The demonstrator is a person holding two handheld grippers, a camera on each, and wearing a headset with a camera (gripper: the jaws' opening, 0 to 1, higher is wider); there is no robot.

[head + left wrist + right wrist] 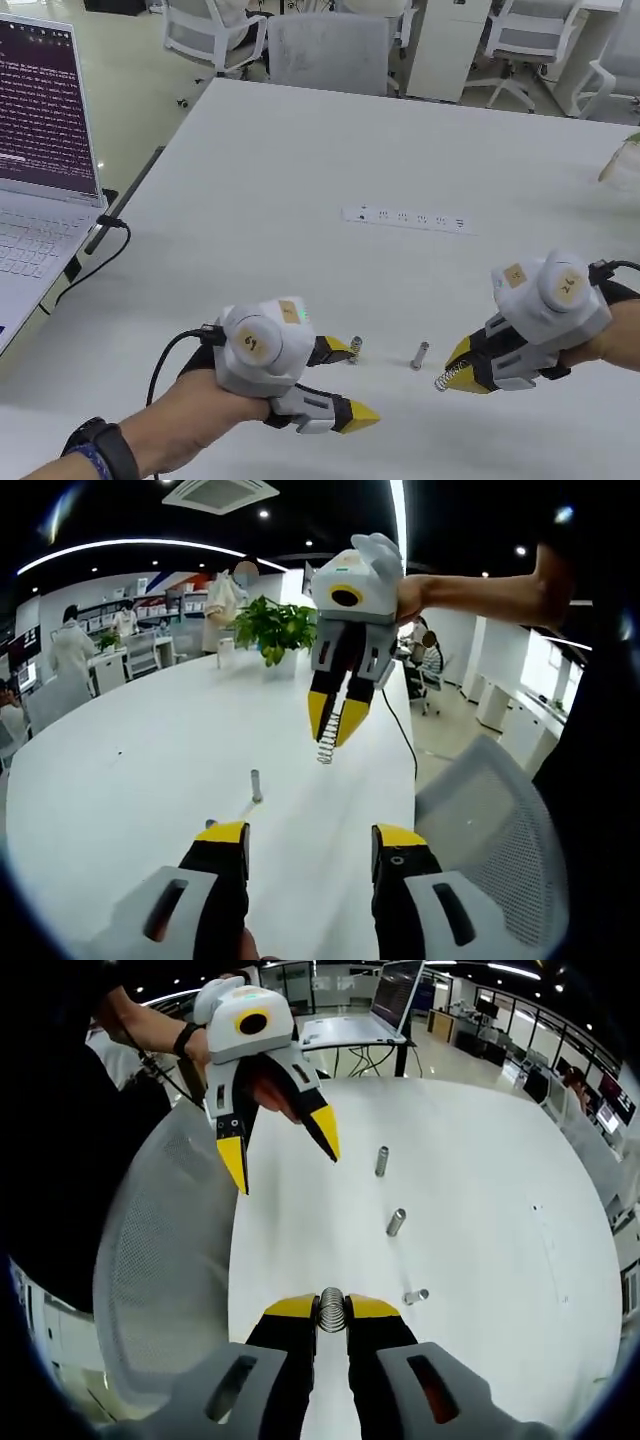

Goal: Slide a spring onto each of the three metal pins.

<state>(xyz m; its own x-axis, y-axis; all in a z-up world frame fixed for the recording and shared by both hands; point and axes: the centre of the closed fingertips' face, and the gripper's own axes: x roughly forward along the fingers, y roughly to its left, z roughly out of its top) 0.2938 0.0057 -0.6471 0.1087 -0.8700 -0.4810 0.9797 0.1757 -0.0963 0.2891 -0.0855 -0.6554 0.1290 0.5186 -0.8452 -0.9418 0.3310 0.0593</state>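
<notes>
My right gripper (458,368) is shut on a small metal spring (442,379), which sticks out past the yellow tips toward the table; the same spring (332,1310) sits pinched between the jaws in the right gripper view. A plain metal pin (420,355) stands just left of it. Farther left stands a ribbed piece (354,349), seemingly a pin with a spring around it, close to one finger of my left gripper (350,382), which is open and holds nothing. In the right gripper view a third pin (416,1297) lies on the table near the jaws.
A white power strip (405,218) lies mid-table. An open laptop (40,150) with a black cable (100,250) sits at the left edge. Office chairs (325,50) stand beyond the far edge. A mesh chair (160,1260) is at the near side, and a plant (275,630) stands farther along the table.
</notes>
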